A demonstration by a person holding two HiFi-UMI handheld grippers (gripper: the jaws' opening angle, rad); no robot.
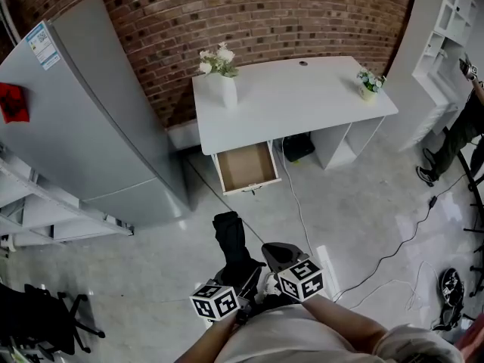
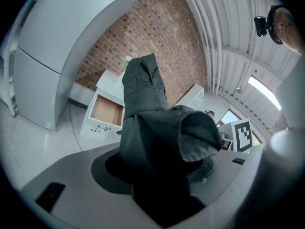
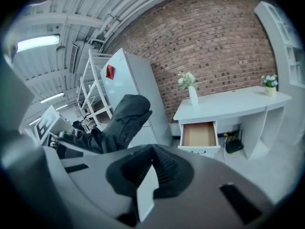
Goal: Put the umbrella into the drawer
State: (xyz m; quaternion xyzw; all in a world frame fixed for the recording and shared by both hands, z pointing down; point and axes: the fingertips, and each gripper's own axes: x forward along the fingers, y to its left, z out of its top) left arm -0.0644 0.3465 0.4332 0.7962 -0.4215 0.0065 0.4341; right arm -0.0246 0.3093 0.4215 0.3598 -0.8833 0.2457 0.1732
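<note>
No word or number can be read anywhere. A blue-and-white label [image 1: 41, 45] sits on the refrigerator [image 1: 98, 127], far ahead and to the left of the left gripper [image 1: 243, 284], its print too small to read. The cubes on it and on the right gripper [image 1: 281, 257] bear only black-and-white square markers [image 1: 215, 302].

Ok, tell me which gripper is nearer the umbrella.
Left. The left gripper is clamped around the umbrella; the right gripper sits beside it, shut and empty.

Left hand-held gripper [image 2: 162, 180] clamped on umbrella [image 2: 143, 94]; right hand-held gripper [image 3: 151, 168] closed, empty; both angled down
</note>
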